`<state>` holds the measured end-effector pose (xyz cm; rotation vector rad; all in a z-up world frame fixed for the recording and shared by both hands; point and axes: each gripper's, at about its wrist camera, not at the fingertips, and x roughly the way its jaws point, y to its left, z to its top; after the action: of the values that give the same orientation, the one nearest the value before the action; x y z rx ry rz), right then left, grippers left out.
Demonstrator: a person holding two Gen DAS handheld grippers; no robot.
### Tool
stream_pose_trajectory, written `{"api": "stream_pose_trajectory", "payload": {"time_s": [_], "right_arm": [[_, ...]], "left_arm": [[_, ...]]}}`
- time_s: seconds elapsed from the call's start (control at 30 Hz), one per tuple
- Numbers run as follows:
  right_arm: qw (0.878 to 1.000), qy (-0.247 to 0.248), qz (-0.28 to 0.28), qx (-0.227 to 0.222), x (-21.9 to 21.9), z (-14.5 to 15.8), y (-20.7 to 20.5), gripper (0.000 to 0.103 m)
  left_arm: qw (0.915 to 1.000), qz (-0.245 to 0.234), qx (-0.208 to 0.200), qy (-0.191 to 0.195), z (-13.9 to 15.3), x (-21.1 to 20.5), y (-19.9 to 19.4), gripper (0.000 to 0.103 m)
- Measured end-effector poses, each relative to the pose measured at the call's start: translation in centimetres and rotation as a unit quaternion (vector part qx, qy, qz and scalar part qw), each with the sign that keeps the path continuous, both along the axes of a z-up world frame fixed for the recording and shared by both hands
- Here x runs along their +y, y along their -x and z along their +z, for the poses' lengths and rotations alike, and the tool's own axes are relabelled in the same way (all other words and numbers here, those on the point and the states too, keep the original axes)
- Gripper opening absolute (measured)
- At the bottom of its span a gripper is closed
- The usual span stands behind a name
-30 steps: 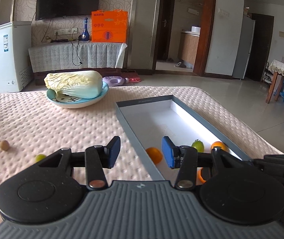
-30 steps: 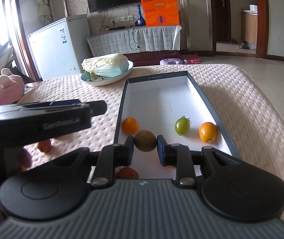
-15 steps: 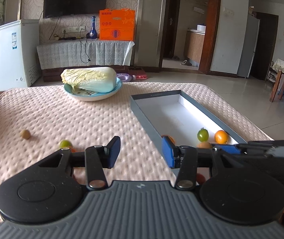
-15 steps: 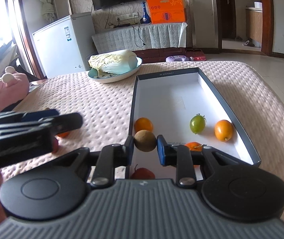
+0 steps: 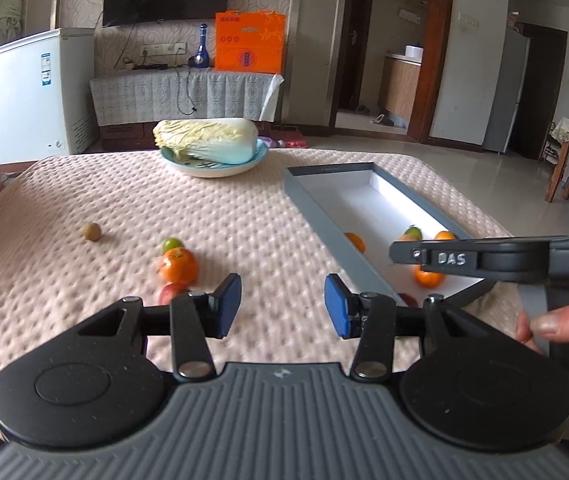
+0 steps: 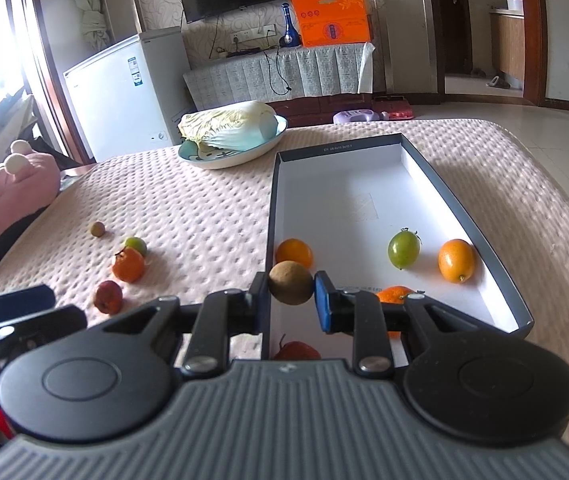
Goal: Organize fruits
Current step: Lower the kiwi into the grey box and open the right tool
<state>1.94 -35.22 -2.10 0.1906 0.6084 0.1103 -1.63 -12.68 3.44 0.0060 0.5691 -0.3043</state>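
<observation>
While the right gripper (image 6: 290, 294) clamps a brown kiwi (image 6: 290, 282) above the near left corner of the grey box (image 6: 484, 232), the left gripper (image 5: 282, 306) hangs open and empty over the pink padded worktop (image 5: 244, 216). Ahead and left of its jaws lie a tangerine (image 5: 178, 266), a green fruit (image 5: 172, 245) and a small brown fruit (image 5: 91, 232). Beyond the kiwi, an orange (image 6: 294, 253) sits inside the box.

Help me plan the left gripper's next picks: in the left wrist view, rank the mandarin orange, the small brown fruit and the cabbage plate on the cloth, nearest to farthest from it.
1. Mandarin orange, just ahead-left of the left gripper.
2. Small brown fruit, farther left.
3. Cabbage plate, at the far end of the cloth.
</observation>
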Motion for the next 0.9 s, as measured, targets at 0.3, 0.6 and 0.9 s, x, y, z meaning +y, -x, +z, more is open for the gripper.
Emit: {"api": "stream_pose_trajectory", "payload": {"time_s": [0.3, 0.6, 0.9], "right_arm": [[1.0, 0.0, -0.007, 0.002, 0.1, -0.1, -0.4, 0.028], [1.0, 0.006, -0.023, 0.007, -0.2, -0.3, -1.0, 0.028], [0.998, -0.001, -0.059, 0.015, -0.9, -0.7, -1.5, 0.028]], "left_arm": [[0.9997, 0.024, 0.008, 0.001, -0.2, 3.0, -0.6, 0.052], [0.9993, 0.036, 0.013, 0.0, -0.6, 5.5, -0.8, 0.052], [0.9972, 0.07, 0.025, -0.002, -1.2, 7.2, -1.6, 0.052]]}}
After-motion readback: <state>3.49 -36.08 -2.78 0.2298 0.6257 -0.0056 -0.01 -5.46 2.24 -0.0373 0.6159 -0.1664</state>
